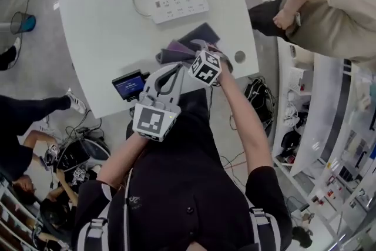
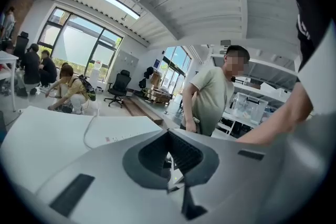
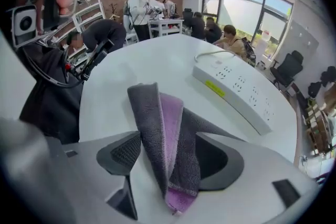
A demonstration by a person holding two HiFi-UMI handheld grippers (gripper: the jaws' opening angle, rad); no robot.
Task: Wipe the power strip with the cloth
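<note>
A white power strip (image 1: 179, 7) (image 3: 239, 89) lies at the far side of the white table (image 1: 100, 26), and its cable curves off to the left. Nearer me lies a folded grey and purple cloth (image 1: 183, 48) (image 3: 163, 128). My right gripper (image 1: 200, 51) (image 3: 169, 138) points steeply down over the cloth's near end. Its jaws stand open, a fold of cloth runs up between them, and the pads (image 3: 126, 152) do not press on it. My left gripper (image 1: 175, 69) (image 2: 169, 136) hovers just left of the cloth, shut with nothing in it, and aims across the table.
A small black device with a blue screen (image 1: 129, 85) sits at the table's near edge, left of my left gripper. A round cable hole (image 1: 239, 56) is near the table's right edge. A person in a beige shirt (image 1: 329, 9) stands to the right. Shelves line the right side.
</note>
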